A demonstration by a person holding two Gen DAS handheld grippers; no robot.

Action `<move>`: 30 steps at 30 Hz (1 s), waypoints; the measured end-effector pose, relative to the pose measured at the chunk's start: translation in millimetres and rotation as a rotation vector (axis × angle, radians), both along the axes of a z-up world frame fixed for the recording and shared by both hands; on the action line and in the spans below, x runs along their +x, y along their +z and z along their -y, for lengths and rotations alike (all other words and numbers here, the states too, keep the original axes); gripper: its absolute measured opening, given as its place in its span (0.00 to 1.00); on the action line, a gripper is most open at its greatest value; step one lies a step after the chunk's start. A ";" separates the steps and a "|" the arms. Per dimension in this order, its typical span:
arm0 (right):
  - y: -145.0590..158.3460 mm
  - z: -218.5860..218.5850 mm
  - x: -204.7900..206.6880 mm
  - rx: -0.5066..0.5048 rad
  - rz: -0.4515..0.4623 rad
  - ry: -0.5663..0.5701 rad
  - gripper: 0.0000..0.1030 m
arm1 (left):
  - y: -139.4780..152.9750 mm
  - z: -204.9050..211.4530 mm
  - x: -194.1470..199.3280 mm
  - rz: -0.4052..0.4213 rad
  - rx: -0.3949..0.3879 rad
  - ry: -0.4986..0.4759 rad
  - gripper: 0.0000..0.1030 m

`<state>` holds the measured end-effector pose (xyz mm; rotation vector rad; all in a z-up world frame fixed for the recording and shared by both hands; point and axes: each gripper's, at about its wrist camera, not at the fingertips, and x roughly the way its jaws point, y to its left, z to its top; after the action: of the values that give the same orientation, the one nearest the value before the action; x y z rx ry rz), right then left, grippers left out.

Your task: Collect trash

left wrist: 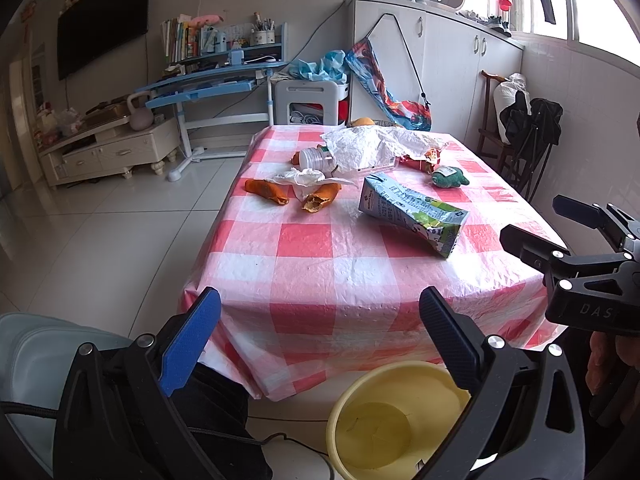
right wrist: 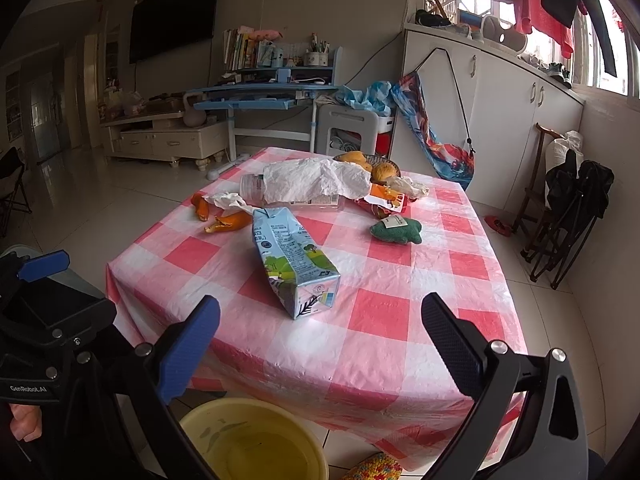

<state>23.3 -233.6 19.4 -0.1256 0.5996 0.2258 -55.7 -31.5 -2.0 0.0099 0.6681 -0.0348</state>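
A crushed milk carton (left wrist: pixel 412 210) (right wrist: pixel 294 262) lies on the red-checked tablecloth (left wrist: pixel 320 264) (right wrist: pixel 384 320). Behind it lie orange peels (left wrist: pixel 266 191) (right wrist: pixel 224 222), a crumpled tissue (left wrist: pixel 304 177) (right wrist: pixel 228 200), a clear plastic bottle (left wrist: pixel 318 159) (right wrist: pixel 256 188) partly under a white plastic bag (left wrist: pixel 376 142) (right wrist: pixel 316 180), a red snack wrapper (left wrist: pixel 424 160) (right wrist: pixel 384 200) and a green knitted toy (left wrist: pixel 450 177) (right wrist: pixel 396 230). A yellow bucket (left wrist: pixel 384 420) (right wrist: pixel 252 440) stands on the floor below the near table edge. My left gripper (left wrist: pixel 320 340) and right gripper (right wrist: pixel 320 344) are both open and empty, short of the table.
A basket of oranges (right wrist: pixel 368 164) sits at the table's far edge. A folded chair (right wrist: pixel 568 216) and white cabinets (right wrist: pixel 500 120) line the right wall. A blue desk (left wrist: pixel 216 80) and a TV stand (left wrist: pixel 108 144) stand behind on the tiled floor. A pale cushioned seat (left wrist: pixel 36 360) is at lower left.
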 end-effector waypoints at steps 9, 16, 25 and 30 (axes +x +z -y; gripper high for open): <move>-16.3 -15.4 46.6 -0.050 -0.126 0.085 0.94 | 9.0 -37.9 22.4 -0.042 -0.135 0.104 0.93; -30.1 -26.4 90.1 -0.066 -0.210 0.116 0.94 | 7.9 -59.8 73.7 -0.092 -0.200 0.152 0.93; -45.7 -32.2 123.5 -0.062 -0.273 0.157 0.88 | -12.6 -75.4 158.3 -0.185 -0.239 0.176 0.92; -53.6 -30.1 130.8 -0.017 -0.313 0.146 0.77 | -30.2 -72.3 203.4 -0.242 -0.190 0.176 0.72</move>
<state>154.0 -203.5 -34.2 -0.1523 0.9049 0.3865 147.7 40.8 -32.3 -0.2388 0.9033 0.0717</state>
